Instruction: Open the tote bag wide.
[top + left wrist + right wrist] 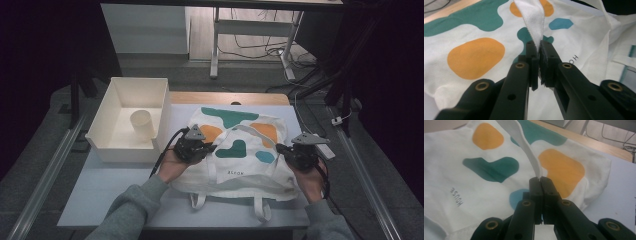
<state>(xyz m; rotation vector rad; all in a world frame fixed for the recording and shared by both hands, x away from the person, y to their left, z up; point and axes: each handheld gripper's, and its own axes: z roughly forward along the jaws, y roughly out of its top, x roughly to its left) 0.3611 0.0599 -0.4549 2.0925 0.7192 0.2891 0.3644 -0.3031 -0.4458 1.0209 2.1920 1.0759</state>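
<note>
Your tote bag (240, 150) lies flat across the middle of the pale table (115, 195), its two loop handles (262, 207) hanging toward the near edge. A bare strip of tabletop runs along that near edge and down the right side of the bag. To the left, a white bin (107, 135) with a paper cup (142, 124) inside stands just beside the bag's left edge, close behind your left hand. A wooden strip (225, 98) marks the table's far edge.

Your left gripper (538, 50) is nearly closed, its jaws pinching a white fold of the bag's cloth (534, 22) that rises from between the pads. Your right gripper (540, 180) is clamped tight on a thin raised ridge of the cloth (531, 155) on the bag's right side.

In the high view, the left gripper (200, 147) sits at the bag's left edge and the right gripper (292, 152) at its right edge, with the printed front between them.
</note>
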